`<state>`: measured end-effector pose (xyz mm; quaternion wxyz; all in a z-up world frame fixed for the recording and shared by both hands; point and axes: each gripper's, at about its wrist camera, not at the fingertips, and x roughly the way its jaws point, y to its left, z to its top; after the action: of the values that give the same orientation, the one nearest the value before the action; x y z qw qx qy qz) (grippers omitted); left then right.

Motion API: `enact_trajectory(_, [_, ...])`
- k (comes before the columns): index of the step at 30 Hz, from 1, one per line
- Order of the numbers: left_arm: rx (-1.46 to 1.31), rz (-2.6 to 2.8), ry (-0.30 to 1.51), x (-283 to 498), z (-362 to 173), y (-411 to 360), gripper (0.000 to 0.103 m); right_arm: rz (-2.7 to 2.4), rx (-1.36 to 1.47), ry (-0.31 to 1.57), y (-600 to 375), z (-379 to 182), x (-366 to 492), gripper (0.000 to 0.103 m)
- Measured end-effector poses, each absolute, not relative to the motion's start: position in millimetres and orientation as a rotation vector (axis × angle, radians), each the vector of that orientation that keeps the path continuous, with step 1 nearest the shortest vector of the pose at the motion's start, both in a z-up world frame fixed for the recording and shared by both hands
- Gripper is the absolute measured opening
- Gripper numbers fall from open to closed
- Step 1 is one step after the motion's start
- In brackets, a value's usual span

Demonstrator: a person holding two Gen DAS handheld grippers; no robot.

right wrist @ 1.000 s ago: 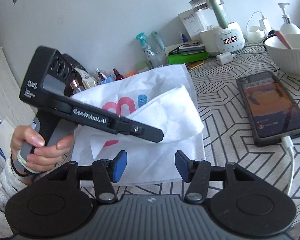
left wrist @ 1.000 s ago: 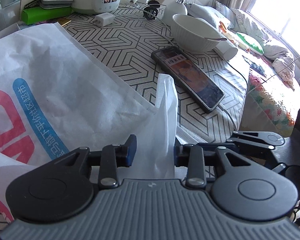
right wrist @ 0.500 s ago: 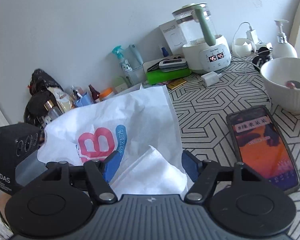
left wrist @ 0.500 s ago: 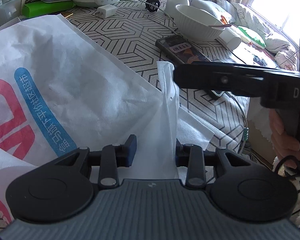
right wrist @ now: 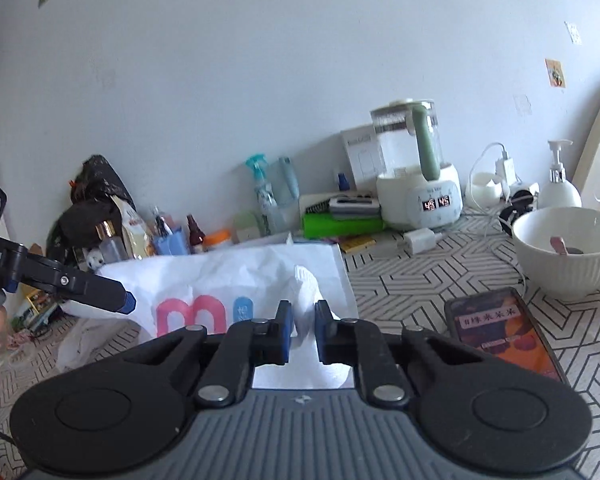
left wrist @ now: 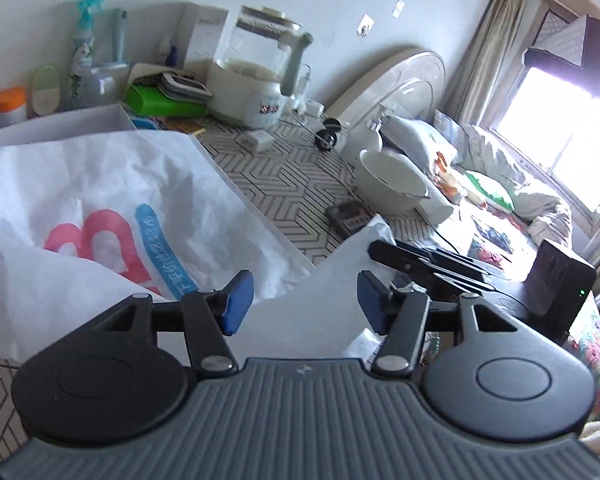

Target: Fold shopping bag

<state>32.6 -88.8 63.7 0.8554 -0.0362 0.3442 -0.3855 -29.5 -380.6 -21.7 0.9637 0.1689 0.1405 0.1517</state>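
Shopping bag (right wrist: 236, 280) lies crumpled across the patterned tabletop (right wrist: 420, 280), centre-left in the right wrist view, one white flap pulled up toward the lens.

Right gripper (right wrist: 300, 330): fingers just closed, now pinching that raised flap. Left gripper (left wrist: 300, 300): fingers just opened, now spread, bag fabric between them but untouched.

Risks, as I judge them:
- Only one pinch holds the bag. Thin, slick fabric could slip out if the flap is pulled hard, and the fold collapses.
- Body of the bag is wrinkled and puffed, so a crease laid now would likely come out skewed.
- Phone (right wrist: 504, 332) and bowl (right wrist: 568, 248) sit near the bag's right edge, lower right of the frame; dragging the bag or swinging a gripper could knock them or snag the charging cable.

Readable text:
- bag: big pink letters plus a blue strip of Chinese characters, too small to read
- kettle base (right wrist: 420, 200) display: "45 45"
- phone screen: Chinese caption, not legible
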Motion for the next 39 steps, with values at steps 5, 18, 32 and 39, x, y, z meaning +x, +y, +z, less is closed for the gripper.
enact_trajectory(5, [0.082, -0.638, 0.73, 27.2, 42.0, -76.2, 0.06, 0.265, 0.281, 0.306, -377.5, -27.4, -34.2, 0.013])
enact_trajectory(18, [0.354, -0.628, 0.85, 21.4, -32.0, -107.6, 0.061, 0.259, 0.273, 0.453, -376.6, -62.5, -17.6, 0.023])
enact_trajectory(32, [0.331, -0.624, 0.834, 13.5, -33.3, -103.6, 0.062, 0.422, 0.133, 0.438, -326.4, -2.0, -19.4, 0.039])
enact_trajectory(39, [0.336, -0.636, 0.843, 14.2, -32.5, -95.1, 0.063, 0.324, 0.139, 0.688, -322.3, -54.0, -29.0, 0.039])
